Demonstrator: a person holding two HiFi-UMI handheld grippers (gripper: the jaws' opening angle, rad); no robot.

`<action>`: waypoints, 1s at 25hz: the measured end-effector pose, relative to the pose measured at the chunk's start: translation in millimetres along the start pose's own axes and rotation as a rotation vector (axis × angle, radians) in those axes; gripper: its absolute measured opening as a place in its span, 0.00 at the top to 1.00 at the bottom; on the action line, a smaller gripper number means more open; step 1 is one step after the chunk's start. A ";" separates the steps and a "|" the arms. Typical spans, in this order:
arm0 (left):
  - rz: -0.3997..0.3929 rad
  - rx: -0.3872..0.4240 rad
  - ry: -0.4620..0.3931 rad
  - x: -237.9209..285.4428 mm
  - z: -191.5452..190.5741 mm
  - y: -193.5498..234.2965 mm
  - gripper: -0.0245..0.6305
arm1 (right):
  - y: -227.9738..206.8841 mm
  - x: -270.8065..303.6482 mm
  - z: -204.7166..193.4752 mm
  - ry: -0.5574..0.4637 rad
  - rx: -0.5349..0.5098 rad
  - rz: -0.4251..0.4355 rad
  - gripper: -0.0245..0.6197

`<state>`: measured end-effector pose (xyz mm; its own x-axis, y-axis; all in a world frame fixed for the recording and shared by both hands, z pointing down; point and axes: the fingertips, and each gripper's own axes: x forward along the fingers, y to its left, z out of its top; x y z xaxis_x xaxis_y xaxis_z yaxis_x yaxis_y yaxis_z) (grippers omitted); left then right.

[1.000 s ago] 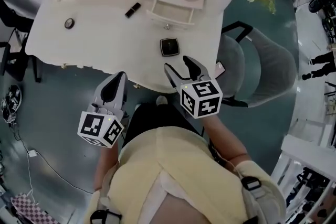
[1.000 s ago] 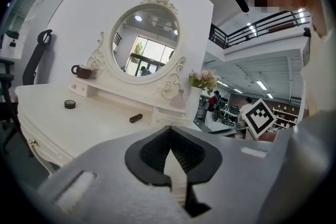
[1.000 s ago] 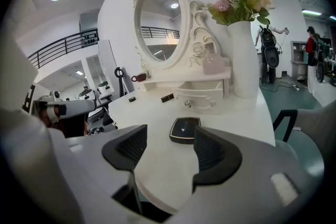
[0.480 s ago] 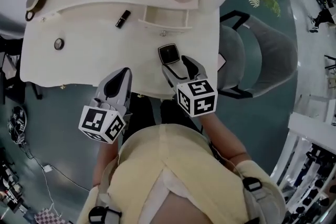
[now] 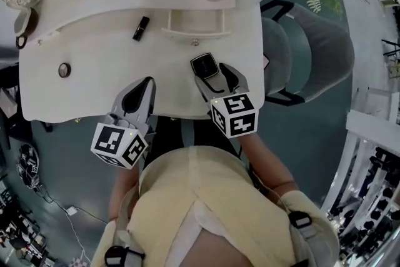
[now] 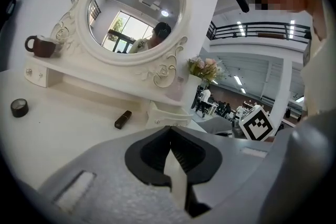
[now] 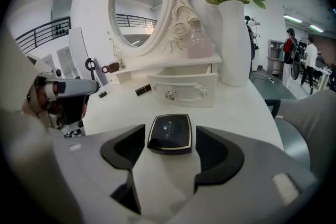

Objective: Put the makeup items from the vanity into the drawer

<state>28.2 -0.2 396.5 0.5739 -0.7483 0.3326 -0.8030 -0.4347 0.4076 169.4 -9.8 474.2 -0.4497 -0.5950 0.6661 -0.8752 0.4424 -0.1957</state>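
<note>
A black square compact (image 5: 205,65) lies on the white vanity top (image 5: 100,81), near its front edge. My right gripper (image 5: 214,77) is open, and the compact (image 7: 170,132) sits between its jaw tips with the pads clear of it. My left gripper (image 5: 140,95) is shut and empty over the front edge, as its own view (image 6: 170,136) shows. A dark lipstick (image 5: 141,28) lies left of the small white drawer (image 5: 195,23), which looks pulled out a little. A small round dark pot (image 5: 64,69) sits far left.
An oval mirror (image 6: 134,13) stands at the back with a brown cup (image 6: 41,45) on its shelf. A pink perfume bottle (image 7: 198,42) and a white vase of flowers (image 7: 233,42) stand at the right. A grey chair (image 5: 306,53) is beside the vanity.
Both grippers have moved forward over the vanity top. The right one has come up to the compact, which now lies between its jaw tips.
</note>
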 end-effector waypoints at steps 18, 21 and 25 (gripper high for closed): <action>-0.089 0.000 0.059 20.6 -0.1 17.7 0.97 | -0.2 16.3 -3.3 0.035 -0.016 -0.087 0.49; -0.092 0.000 0.060 19.8 0.0 20.0 0.97 | -1.7 17.5 -5.5 0.048 -0.014 -0.097 0.49; -0.098 0.004 0.055 18.2 3.0 24.1 0.97 | -2.1 16.7 -6.1 0.056 0.009 -0.099 0.48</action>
<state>18.8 -25.8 409.8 0.6574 -0.6736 0.3377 -0.7434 -0.5064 0.4370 164.7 -16.6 490.1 -0.3506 -0.5966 0.7219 -0.9165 0.3770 -0.1335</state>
